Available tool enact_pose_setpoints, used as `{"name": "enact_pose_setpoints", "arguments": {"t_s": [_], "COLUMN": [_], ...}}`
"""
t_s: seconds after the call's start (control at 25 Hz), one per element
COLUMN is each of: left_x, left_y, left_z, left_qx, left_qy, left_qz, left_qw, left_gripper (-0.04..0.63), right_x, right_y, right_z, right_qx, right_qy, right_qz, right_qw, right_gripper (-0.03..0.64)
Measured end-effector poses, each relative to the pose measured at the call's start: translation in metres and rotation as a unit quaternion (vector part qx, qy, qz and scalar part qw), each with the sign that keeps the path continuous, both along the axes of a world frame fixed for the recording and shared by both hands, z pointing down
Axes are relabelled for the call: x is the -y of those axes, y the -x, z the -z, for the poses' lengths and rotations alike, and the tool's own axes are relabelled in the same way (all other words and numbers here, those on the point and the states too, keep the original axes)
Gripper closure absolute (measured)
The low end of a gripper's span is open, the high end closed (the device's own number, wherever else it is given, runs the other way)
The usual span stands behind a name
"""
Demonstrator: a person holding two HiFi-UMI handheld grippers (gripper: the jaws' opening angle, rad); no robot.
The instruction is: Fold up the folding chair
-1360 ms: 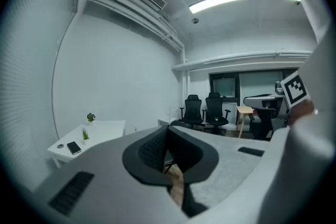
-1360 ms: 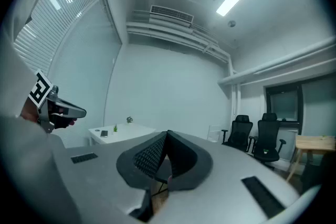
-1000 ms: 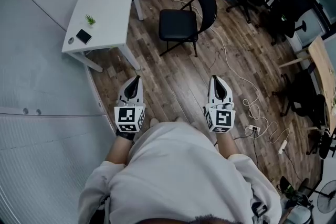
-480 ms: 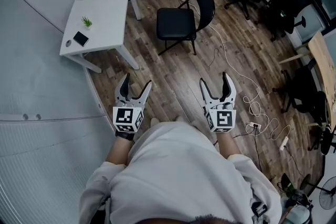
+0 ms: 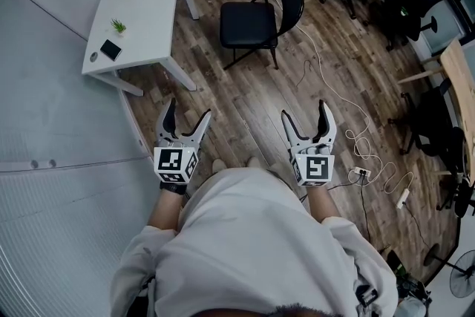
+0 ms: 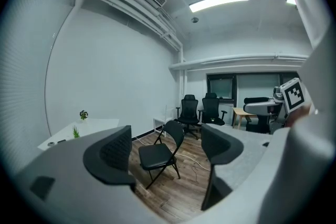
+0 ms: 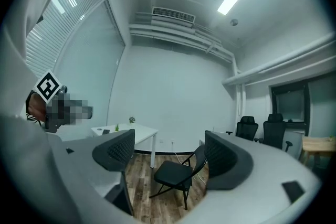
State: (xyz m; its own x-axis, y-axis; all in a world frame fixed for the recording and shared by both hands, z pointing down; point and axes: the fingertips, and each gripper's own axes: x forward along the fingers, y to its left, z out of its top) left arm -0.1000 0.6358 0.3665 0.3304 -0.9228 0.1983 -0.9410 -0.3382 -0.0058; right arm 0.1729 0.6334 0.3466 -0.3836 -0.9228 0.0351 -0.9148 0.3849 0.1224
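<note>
left claw [image 5: 188,113] and right claw [image 5: 304,113] wide, empty
jaws just opened; black folding chair [image 5: 245,15] stands unfolded on wood floor [image 5: 245,108], well apart

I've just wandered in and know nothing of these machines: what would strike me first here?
A black folding chair stands unfolded on the wooden floor, just right of a white table. Nearer the camera, a person holds the left gripper and the right gripper out toward it. Their jaws have just been opening and stand wide apart, with nothing between them.
</note>
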Motion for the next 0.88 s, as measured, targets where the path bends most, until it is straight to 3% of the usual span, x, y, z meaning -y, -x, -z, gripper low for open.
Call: {"name": "enact_pose_setpoints", "arguments": {"t_s": [0.4,0.6,0.88], "left_x": [0.01,0.016,0.056], "left_y": [-0.032,-0.037,-0.036], "left_z": [-0.004,-0.019,-0.031], "left_qx": [0.004,0.003,-0.007], "left_qy": [0.003,0.023,0.027], "left_qz": [0.019,0.022,0.011], "left_qw": [0.9998,0.9995,0.9995], "left_gripper": [0.181,0.181,0.181], "right_x": [0.017,0.031,0.064], "right_y": [-0.034,-0.042,-0.036], "right_z": [-0.01,-0.02,-0.028], "right_qx": [0.005,0.008,-0.001], "right_qy": [0.001,0.01,0.014], "right_qz": [0.02,0.026,0.023], "right_qw": [1.0,1.0,1.0], "right_gripper": [0.219,0.219,0.219]}}
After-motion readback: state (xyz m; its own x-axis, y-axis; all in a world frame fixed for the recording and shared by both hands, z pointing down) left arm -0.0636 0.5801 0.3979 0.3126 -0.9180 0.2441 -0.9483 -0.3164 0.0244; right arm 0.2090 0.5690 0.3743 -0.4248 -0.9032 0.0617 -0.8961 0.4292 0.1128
